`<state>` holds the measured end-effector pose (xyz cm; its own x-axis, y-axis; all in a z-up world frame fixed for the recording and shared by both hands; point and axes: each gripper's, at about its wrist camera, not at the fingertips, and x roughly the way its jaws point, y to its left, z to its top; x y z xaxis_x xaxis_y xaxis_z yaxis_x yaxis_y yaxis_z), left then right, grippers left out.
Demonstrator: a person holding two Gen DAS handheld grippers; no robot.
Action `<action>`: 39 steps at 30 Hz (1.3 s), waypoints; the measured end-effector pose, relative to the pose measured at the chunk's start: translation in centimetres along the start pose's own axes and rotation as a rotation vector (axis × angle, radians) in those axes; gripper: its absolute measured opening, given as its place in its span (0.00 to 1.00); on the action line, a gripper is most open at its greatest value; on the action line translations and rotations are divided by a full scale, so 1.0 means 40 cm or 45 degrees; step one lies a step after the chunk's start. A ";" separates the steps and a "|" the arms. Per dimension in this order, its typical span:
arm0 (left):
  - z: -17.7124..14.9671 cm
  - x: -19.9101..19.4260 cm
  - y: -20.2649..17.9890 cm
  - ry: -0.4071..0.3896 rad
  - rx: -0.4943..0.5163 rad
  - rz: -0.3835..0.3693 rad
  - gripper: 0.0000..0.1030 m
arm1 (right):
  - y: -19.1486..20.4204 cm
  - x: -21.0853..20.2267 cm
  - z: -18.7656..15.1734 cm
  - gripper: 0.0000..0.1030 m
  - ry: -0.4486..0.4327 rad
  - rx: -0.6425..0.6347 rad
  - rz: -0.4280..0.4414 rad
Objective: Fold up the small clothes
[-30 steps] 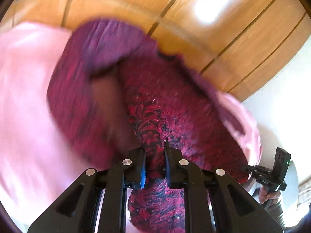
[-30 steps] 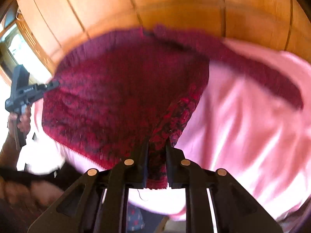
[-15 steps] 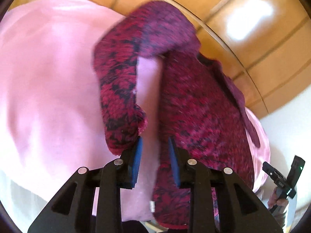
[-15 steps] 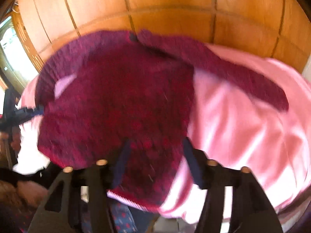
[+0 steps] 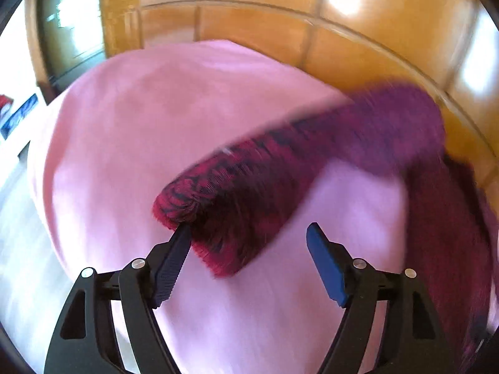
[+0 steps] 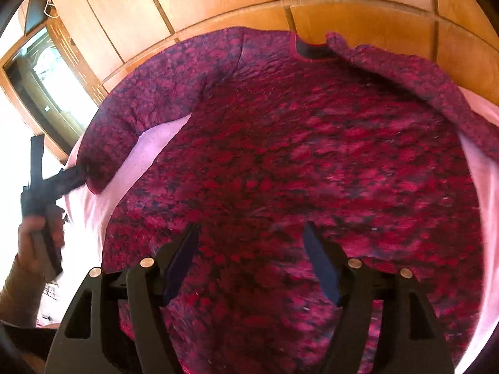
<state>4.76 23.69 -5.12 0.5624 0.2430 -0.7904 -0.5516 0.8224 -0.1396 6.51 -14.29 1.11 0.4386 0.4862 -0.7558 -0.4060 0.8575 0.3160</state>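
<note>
1. Now your left gripper (image 5: 249,237) stands with its jaws wide, having just been opening; the sleeve (image 5: 249,193) of the sweater (image 6: 312,162) lies loose between them, its cuff by the left pad, nothing pinched.
2. Your right gripper (image 6: 251,240) has also just been opening and hangs wide over the sweater's lower body, gripping nothing.
3. You see the sweater spread flat on the pink sheet (image 5: 140,131), its neck at the far edge beside the wooden panels (image 6: 358,15).
4. Your left hand (image 6: 37,237) shows at the sheet's left edge.
</note>
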 end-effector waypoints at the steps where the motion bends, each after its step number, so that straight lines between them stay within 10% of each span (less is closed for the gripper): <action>1: 0.047 0.011 0.019 -0.034 -0.038 0.010 0.73 | -0.003 0.007 -0.001 0.70 0.011 0.003 -0.005; 7: 0.241 0.043 0.124 -0.118 -0.212 0.206 0.73 | -0.036 0.045 -0.009 0.72 0.030 0.084 -0.032; 11: 0.227 0.000 0.186 -0.128 -0.414 0.010 0.74 | -0.049 0.065 -0.017 0.76 0.029 0.099 -0.024; 19: 0.145 0.149 0.114 0.164 -0.522 -0.426 0.74 | -0.006 0.106 -0.019 0.85 0.034 -0.001 -0.114; 23: 0.138 0.228 0.077 0.218 -0.651 -0.462 0.74 | -0.004 0.123 -0.015 0.86 0.036 -0.001 -0.133; 25: 0.170 0.243 0.061 0.165 -0.665 -0.481 0.61 | 0.003 0.134 -0.006 0.87 0.042 -0.003 -0.141; 26: 0.190 0.249 0.053 0.155 -0.650 -0.489 0.31 | 0.008 0.145 0.000 0.88 0.046 -0.007 -0.146; 27: 0.218 0.263 0.050 0.155 -0.633 -0.470 0.11 | 0.011 0.152 0.003 0.88 0.048 -0.011 -0.151; 30: 0.302 0.267 0.061 0.051 -0.601 -0.383 0.09 | 0.021 0.169 0.007 0.89 0.051 -0.013 -0.156; 34: 0.416 0.242 0.081 -0.107 -0.555 -0.246 0.08 | 0.039 0.204 0.018 0.90 0.058 -0.028 -0.172; 38: 0.416 0.283 0.040 -0.008 -0.440 -0.174 0.11 | 0.054 0.232 0.016 0.90 0.052 -0.055 -0.188; 39: 0.400 0.279 0.036 0.015 -0.418 -0.191 0.26 | 0.056 0.233 0.019 0.90 0.052 -0.051 -0.186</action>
<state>20.11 35.84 -4.60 0.6458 0.1249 -0.7532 -0.6332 0.6388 -0.4370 10.28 -7.68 -4.80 0.4624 0.3491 -0.8151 -0.3725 0.9107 0.1787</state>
